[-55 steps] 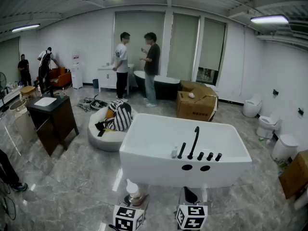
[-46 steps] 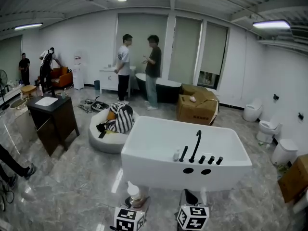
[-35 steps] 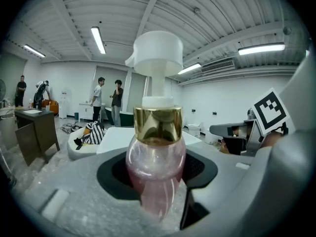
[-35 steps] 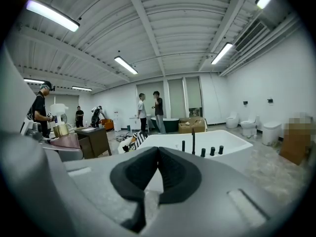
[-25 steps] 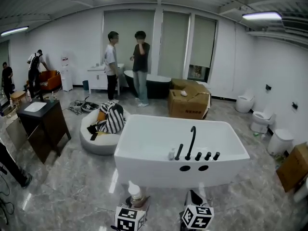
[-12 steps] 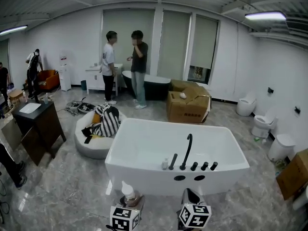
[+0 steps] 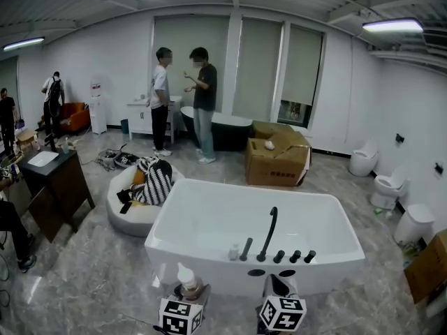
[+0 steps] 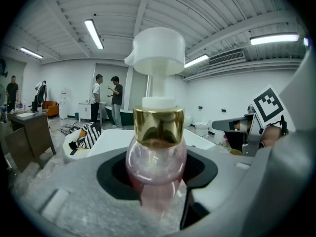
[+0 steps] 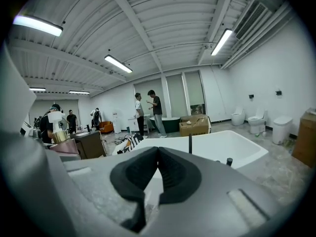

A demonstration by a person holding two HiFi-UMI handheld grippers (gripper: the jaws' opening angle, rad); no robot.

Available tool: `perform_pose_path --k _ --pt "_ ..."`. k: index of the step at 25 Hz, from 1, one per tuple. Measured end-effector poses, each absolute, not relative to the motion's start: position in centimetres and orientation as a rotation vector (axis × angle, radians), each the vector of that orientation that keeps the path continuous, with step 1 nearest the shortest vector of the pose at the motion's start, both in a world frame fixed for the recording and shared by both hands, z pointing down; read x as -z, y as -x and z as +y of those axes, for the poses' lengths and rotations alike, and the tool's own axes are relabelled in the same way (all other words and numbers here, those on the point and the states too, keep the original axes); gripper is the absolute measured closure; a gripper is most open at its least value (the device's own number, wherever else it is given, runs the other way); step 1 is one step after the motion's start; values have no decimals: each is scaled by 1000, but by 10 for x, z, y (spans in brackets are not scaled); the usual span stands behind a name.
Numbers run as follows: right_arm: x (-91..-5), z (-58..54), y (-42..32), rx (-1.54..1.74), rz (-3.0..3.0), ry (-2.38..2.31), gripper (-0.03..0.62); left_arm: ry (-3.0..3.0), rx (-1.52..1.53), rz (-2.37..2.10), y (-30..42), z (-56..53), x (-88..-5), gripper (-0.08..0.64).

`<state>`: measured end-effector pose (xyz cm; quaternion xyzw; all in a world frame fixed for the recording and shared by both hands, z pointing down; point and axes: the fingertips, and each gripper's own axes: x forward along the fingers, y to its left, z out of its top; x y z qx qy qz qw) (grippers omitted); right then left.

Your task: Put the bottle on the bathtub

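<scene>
My left gripper (image 8: 157, 171) squeezes the pink bottle (image 8: 157, 132), my right gripper (image 9: 157, 168) is pinched closed on nothing, and the bottle is not yet on the bathtub (image 7: 171, 218) mid-frame.

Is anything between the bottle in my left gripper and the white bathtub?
Nothing in the way. The head view shows only bare grey floor between the bottle and the near wall of the bathtub.

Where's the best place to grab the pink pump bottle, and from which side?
Grip the round pink belly of the bottle, just below its gold collar, coming in level from the side. It stands upright, and the belly fills the jaws; the white pump head would likely sink. The left gripper holds it that way.
</scene>
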<state>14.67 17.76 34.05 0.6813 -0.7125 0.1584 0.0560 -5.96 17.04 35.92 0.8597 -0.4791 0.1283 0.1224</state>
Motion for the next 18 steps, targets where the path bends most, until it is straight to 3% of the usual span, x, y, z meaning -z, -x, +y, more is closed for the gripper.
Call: perform_pose_path --k 18 --pt "-358 122 -216 -553 -2172 -2101 590 -2501 -432 -1441 18 117 -364 339"
